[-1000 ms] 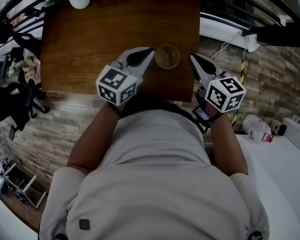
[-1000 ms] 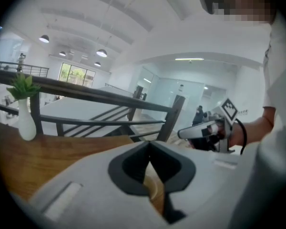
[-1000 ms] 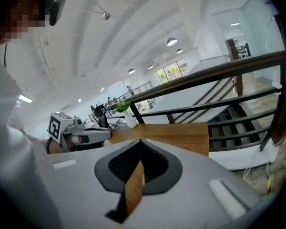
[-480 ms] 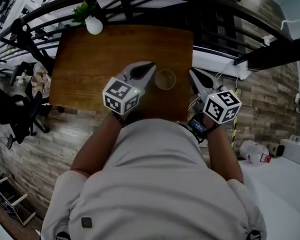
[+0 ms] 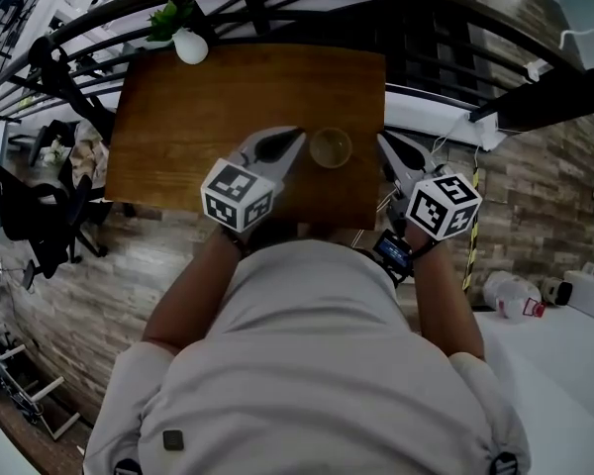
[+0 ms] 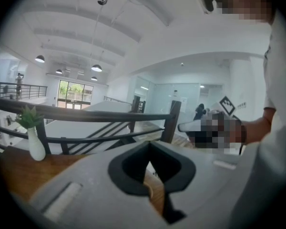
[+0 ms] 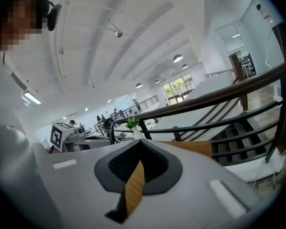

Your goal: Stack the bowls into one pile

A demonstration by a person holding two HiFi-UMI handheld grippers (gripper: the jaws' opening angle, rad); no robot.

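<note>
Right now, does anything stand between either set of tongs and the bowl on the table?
Nothing visible does. The bowl sits on the wooden table between the left tongs and the right tongs, with only bare wood showing on either side. The white vase stands off at the far left corner.

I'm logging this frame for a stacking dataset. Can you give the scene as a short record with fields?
table: wooden, bare apart from two things
bowls: one round shape near the table's near edge; number in the pile can't be told
left gripper: shut, holds nothing, left of the bowls
right gripper: shut, holds nothing, right of the bowls
vase: white, at the table's far left corner
</note>
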